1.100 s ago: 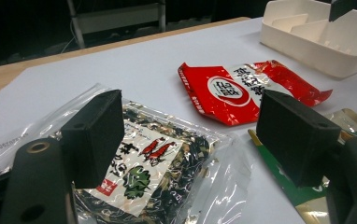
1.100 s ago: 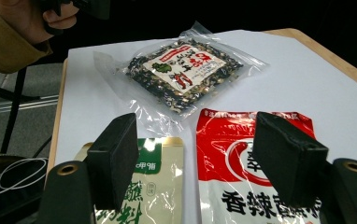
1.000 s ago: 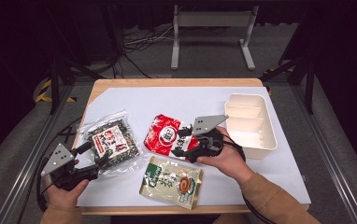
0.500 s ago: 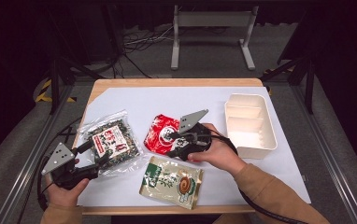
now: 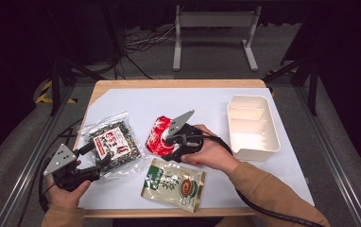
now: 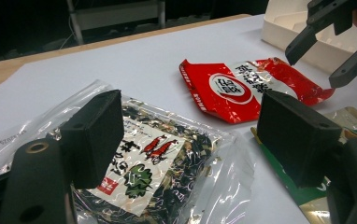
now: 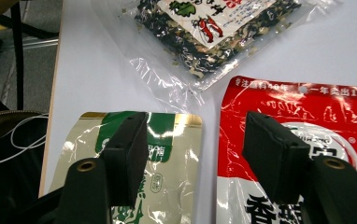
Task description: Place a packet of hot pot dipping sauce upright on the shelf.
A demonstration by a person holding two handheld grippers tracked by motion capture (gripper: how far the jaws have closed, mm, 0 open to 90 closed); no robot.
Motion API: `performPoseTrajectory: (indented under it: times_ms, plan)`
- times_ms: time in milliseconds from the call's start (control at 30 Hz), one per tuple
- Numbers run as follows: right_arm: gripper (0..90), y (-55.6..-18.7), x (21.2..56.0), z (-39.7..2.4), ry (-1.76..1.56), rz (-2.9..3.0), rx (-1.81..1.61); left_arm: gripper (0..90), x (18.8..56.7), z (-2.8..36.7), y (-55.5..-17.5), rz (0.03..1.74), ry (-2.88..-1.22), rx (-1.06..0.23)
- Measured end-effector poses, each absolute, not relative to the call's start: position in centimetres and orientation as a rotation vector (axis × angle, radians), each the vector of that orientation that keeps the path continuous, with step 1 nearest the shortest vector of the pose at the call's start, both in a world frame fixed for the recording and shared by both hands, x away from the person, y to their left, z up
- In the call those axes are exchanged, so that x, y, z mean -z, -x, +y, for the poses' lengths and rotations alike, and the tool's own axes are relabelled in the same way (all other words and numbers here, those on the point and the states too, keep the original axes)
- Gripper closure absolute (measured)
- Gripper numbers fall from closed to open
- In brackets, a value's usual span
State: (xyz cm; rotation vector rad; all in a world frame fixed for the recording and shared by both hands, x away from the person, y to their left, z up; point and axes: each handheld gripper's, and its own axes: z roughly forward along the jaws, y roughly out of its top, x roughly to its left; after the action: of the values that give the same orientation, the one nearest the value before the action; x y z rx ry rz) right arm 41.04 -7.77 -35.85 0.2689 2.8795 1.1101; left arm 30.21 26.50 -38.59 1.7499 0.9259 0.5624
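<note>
A red snack bag lies flat in the middle of the white table. My right gripper hovers low over its near edge, pointing left. In the right gripper view its jaws are open and have just been closing. One pad is over the green-and-gold pouch, the other over the red bag. Nothing is pinched. My left gripper rests open at the near edge of a clear bag of dark dried mix. That bag lies under and beyond its pads without touching them.
A white divided tray stands at the right of the table. The green-and-gold pouch lies near the front edge. Table frame rails run along both sides. Cables trail from both grippers.
My right gripper has moved left, from beside the tray across the red bag, and sunk a little; its jaws have narrowed. The left gripper and the bags have stayed put.
</note>
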Motion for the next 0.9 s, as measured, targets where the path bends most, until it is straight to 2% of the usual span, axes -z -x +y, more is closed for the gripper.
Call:
performPoseTrajectory:
  times_ms: [200,300,400,767,900]
  plan:
    - [46.9,-41.6,36.5,-7.0,-0.293,2.918,-1.078,23.7,38.8,26.3,-30.3,0.925,-1.759,-0.556]
    - [45.9,-41.9,36.9,-6.6,-0.285,2.943,-1.050,23.7,38.8,26.2,-30.4,0.918,-1.766,-0.553]
    - [40.4,-42.2,37.2,-6.2,-0.287,2.966,-1.000,23.7,38.8,26.1,-30.5,0.917,-1.768,-0.550]
    - [36.7,-42.8,38.2,-4.5,-0.261,3.013,-0.900,23.7,38.9,25.9,-30.8,0.918,-1.770,-0.541]
    - [32.9,-43.2,38.6,-3.8,-0.267,3.041,-0.878,23.7,38.9,25.9,-30.8,0.914,-1.777,-0.540]
